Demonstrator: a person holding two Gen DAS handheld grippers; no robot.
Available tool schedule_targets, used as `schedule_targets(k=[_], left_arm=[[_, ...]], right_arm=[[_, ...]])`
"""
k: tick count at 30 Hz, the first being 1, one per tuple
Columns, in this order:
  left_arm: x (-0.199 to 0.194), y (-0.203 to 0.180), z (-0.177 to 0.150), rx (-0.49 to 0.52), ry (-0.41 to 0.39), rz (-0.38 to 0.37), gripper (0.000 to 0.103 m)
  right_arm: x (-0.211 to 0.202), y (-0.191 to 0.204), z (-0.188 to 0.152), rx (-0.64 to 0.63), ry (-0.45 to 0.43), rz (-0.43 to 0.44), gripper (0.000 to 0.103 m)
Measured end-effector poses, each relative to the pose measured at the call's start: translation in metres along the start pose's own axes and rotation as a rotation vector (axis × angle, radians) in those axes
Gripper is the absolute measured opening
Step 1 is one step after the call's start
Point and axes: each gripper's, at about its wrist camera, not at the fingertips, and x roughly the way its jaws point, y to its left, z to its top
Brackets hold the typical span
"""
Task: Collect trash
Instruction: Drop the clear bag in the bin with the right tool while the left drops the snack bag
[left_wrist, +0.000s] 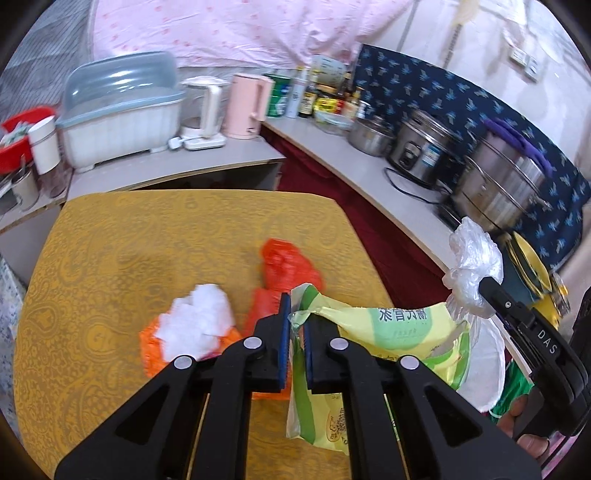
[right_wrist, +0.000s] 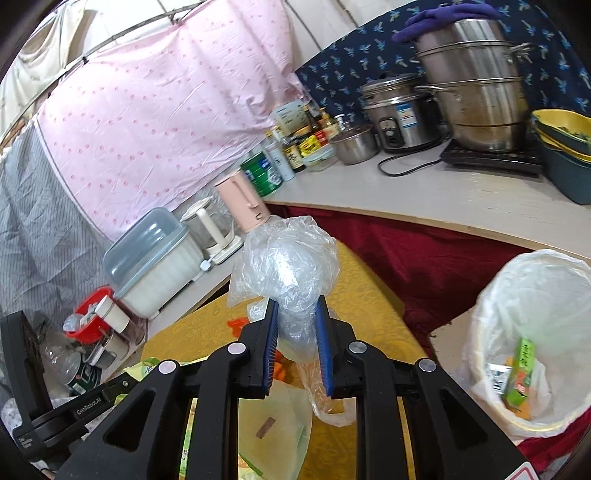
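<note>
The left gripper (left_wrist: 295, 314) has its blue pads pinched on the crumpled top edge of a yellow-green snack bag (left_wrist: 388, 328), which hangs from the jaws above the near right part of the yellow patterned table (left_wrist: 110, 240), its printed body trailing off to the right and a lower flap dropping below the fingers. Just left of those jaws, lying on the table, are a torn red plastic bag (left_wrist: 284, 262) toward the middle and a white crumpled tissue (left_wrist: 199, 321) resting on an orange wrapper (left_wrist: 151, 347) nearer the front edge. The right gripper (right_wrist: 297, 325) is clamped on a clear plastic bag (right_wrist: 288, 266); the knotted bunch of film puffs up above the fingertips while the rest of the bag sags down between and under the arms of the tool, over the table's right side. From the left wrist view the same clear bag is seen off past the table's right edge, bunched at the tip of the right gripper. To the right of it, below table level, stands a bin lined with a white bag (right_wrist: 532, 332), its mouth open, with a green carton (right_wrist: 521, 373) and other scraps already inside. The clear bag is near the bin but not above its mouth.
</note>
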Motion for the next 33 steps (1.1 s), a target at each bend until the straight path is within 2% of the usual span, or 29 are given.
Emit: schedule_targets(k=[15,23,33], left_arm=[[0.04,-0.128,-0.034,0.184,0.09,-0.083,0.006],[0.07,-0.189,-0.052,0.28,0.125,-0.099,0.006],[0.104,-0.253,-0.069,0.346,0.144,-0.101,0.006]], right_arm=[[-0.072,-0.12,-0.004,0.127,-0.066,-0.167,0.019],[-0.09,-0.173,-0.016,0.188,-0.067,-0.239,0.019],[-0.103,-0.231,-0.027,0.272,-0.074,-0.32,0.019]])
